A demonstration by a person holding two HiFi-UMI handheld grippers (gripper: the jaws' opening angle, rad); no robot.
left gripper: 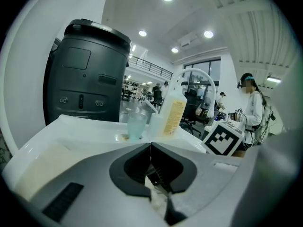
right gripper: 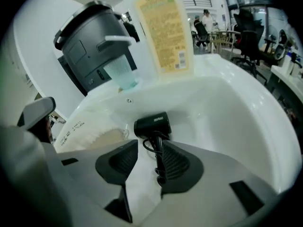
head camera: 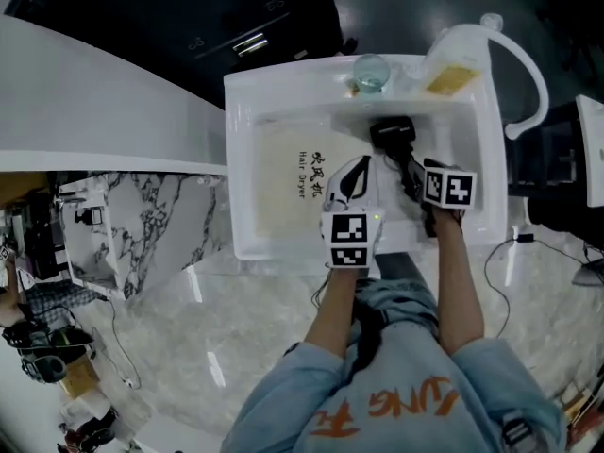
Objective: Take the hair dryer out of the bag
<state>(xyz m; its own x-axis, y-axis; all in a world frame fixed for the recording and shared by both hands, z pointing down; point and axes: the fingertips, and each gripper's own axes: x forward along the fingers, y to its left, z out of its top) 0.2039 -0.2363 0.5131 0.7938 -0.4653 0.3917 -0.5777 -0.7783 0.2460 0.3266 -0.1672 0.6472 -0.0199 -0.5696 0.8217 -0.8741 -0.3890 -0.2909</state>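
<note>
Hair dryer | R gripper nose-down, jaws apart round it | L gripper jaws shut

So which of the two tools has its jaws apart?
The right tool, whose jaws stand apart over the black hair dryer; the left tool has its jaws together.

Hair dryer handle maybe partly hidden

In the basin the bag lies at the left and the dryer at the right, its head toward the back wall. On the back rim the cup stands left of the bottle, with a bin behind the basin. The dryer's handle lies between the right gripper's jaws, and the left gripper is just beside, at the bag's right edge.
</note>
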